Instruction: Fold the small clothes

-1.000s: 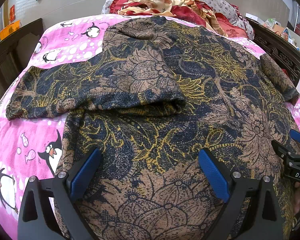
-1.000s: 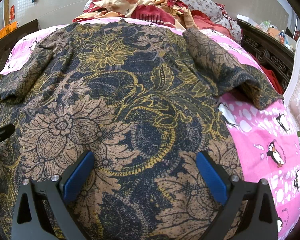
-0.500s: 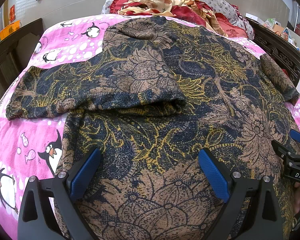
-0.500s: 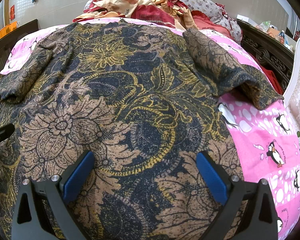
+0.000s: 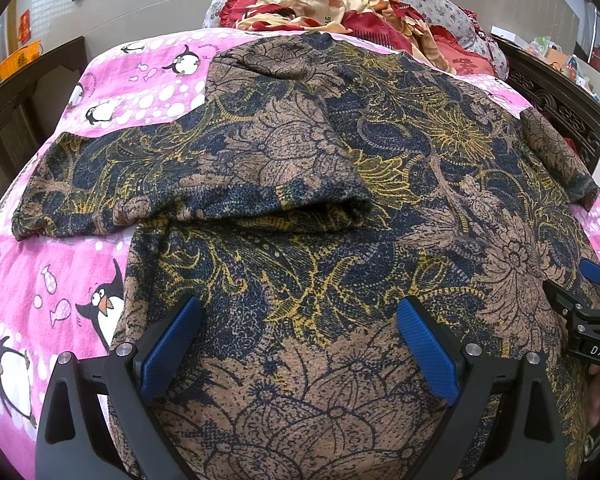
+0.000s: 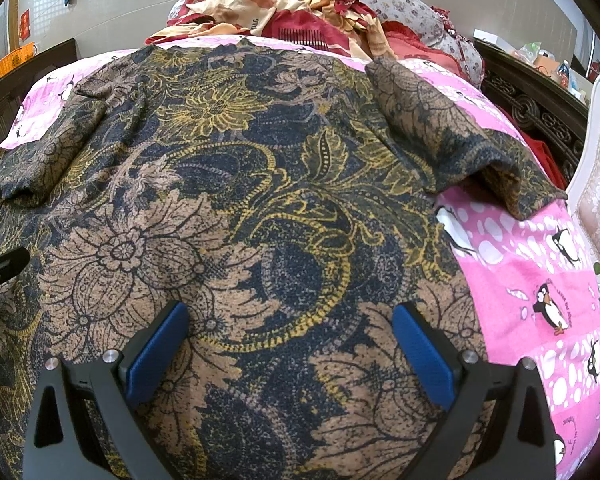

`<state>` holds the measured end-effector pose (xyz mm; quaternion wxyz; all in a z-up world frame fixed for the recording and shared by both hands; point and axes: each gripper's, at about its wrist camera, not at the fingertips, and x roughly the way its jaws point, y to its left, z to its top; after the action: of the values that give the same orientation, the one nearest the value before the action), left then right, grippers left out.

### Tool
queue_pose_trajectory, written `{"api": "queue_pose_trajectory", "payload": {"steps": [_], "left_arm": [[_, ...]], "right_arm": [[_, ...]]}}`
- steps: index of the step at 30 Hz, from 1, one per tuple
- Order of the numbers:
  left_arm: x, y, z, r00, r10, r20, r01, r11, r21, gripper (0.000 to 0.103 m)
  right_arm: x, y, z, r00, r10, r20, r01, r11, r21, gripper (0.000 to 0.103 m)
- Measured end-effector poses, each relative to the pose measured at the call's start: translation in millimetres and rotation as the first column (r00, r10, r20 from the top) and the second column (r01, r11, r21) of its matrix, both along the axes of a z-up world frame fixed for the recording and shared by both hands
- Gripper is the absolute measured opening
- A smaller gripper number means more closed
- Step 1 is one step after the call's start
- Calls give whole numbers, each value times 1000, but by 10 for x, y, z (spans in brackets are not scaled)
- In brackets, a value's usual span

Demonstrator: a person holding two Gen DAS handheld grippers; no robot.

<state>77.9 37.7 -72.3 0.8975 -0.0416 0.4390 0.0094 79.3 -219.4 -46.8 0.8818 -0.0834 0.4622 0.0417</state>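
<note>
My garment lies spread flat across the pink penguin-print bedspread. It is a knit top, navy ground with tan flowers and yellow leaf outlines. Its left sleeve lies out sideways over the pink cloth, with a fold of fabric lapped over the body just above it. Its right sleeve angles outward, cuff end resting on the spread. The hem end lies nearest me.
</note>
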Motion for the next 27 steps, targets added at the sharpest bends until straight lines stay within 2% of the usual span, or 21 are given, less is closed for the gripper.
{"api": "queue_pose_trajectory", "payload": {"steps": [27], "left_arm": [[6,-15,5,1000,0,-7,0,1000,7,83]], "right_arm": [[-6,4,-1,1000,0,1,0,1000,-1,103]]}}
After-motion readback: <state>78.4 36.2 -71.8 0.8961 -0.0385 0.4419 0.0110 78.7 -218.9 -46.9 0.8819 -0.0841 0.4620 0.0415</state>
